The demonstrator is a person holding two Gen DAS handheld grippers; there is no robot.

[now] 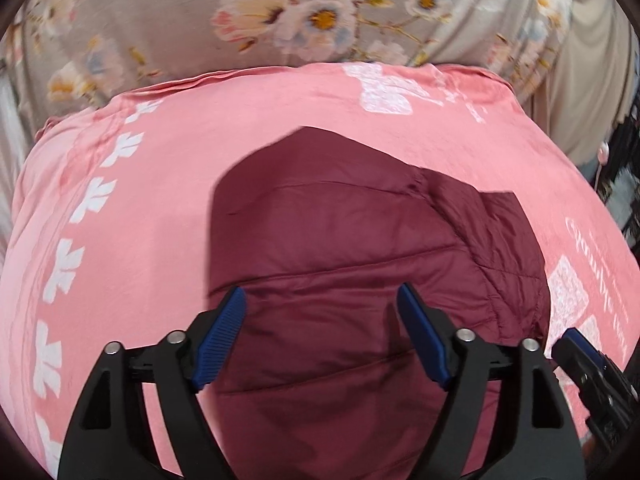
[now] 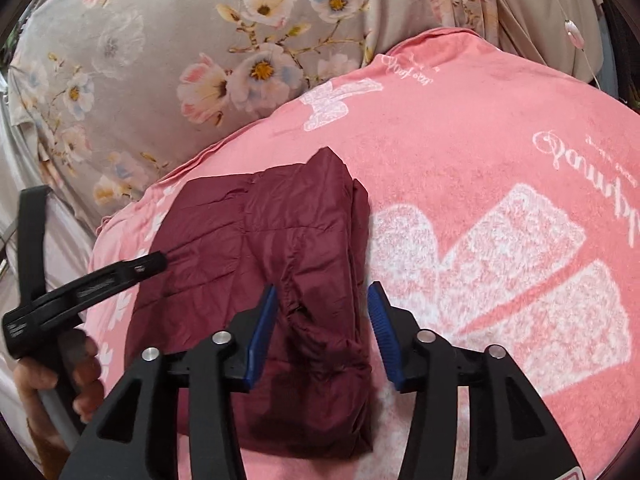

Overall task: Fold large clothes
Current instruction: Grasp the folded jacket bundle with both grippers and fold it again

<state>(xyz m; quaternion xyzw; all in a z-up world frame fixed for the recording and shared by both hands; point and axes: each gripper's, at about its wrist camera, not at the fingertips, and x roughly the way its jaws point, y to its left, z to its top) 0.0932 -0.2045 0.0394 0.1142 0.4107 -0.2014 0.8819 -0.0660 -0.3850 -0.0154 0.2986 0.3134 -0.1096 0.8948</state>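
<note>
A dark maroon quilted jacket [image 1: 340, 248] lies folded on a pink blanket [image 1: 140, 208]. My left gripper [image 1: 320, 300] is open and empty, just above the jacket's near part. In the right wrist view the jacket [image 2: 256, 248] lies left of centre on the pink blanket [image 2: 480, 152], with a folded sleeve on its right side. My right gripper [image 2: 322, 296] is open and empty, its jaws either side of the sleeve's near end. The left gripper [image 2: 120, 272] shows at the left over the jacket's left edge. The right gripper's tip [image 1: 580, 356] shows at the lower right.
A grey floral sheet [image 1: 280, 12] lies beyond the blanket's far edge and also shows in the right wrist view [image 2: 200, 60]. The blanket carries white printed patterns [image 2: 500, 280]. Dark clutter [image 1: 624, 184] stands at the far right. A hand [image 2: 60, 376] holds the left gripper's handle.
</note>
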